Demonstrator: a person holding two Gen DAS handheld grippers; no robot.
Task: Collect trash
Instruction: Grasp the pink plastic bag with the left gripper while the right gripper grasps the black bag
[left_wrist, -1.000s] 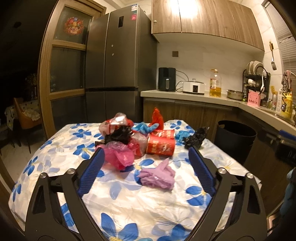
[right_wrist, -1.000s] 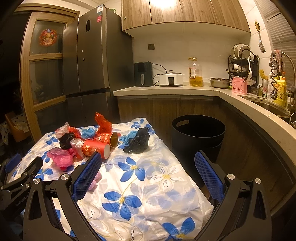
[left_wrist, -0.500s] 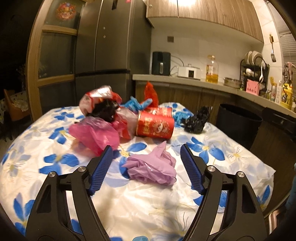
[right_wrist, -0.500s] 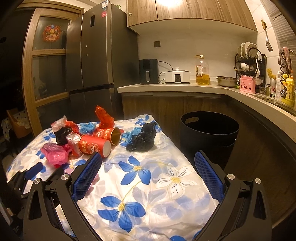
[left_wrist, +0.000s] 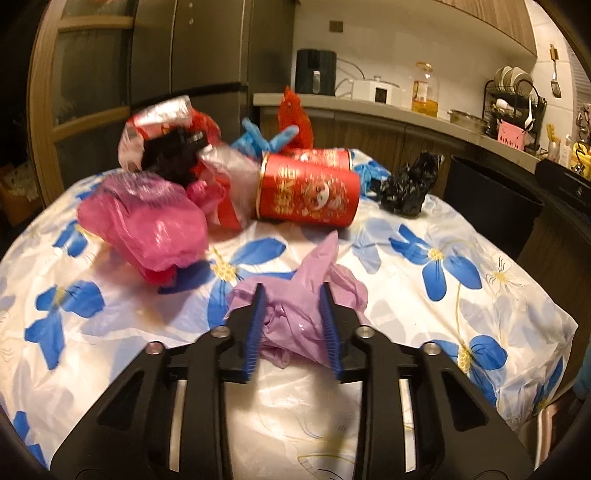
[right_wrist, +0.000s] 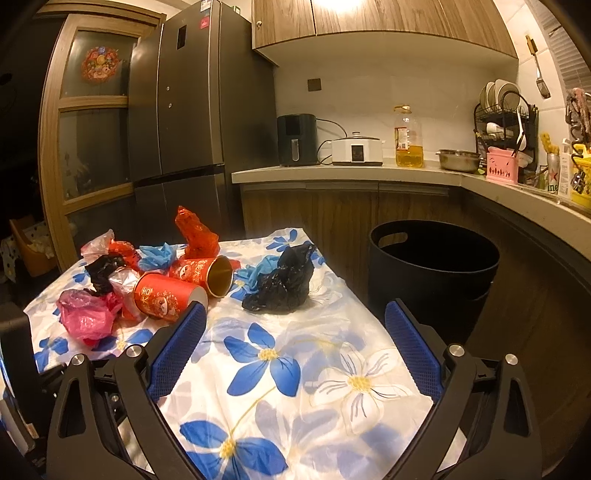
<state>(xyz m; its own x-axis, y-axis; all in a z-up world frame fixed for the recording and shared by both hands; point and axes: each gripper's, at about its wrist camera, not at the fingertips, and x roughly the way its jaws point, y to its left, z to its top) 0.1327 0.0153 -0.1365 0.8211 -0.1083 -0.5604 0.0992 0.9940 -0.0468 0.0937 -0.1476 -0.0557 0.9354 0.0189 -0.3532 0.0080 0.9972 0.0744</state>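
Left wrist view shows the crumpled lilac bag (left_wrist: 295, 314) lying on the near part of the floral-clothed surface (left_wrist: 461, 295), caught between the blue pads of the left gripper (left_wrist: 293, 325). Its jaws are closing, narrowed to a small gap, and both pads press into the plastic, which bulges out to either side. That gripper tilts downward toward the cloth. Just beyond the bag lies a red can (left_wrist: 308, 194) on its side, with a pink bag (left_wrist: 144, 221) to its left and a black bag (left_wrist: 410, 188) to its right. A second red can (right_wrist: 203, 271) lies behind the first, its open mouth facing the right wrist camera.

From the right wrist view, the right gripper (right_wrist: 295, 347) hangs above the cloth, angled slightly down, its jaws spread wide with nothing between them. A black bin (right_wrist: 434, 273) stands on the floor just beside the surface's right edge, near the counter (right_wrist: 369, 171).
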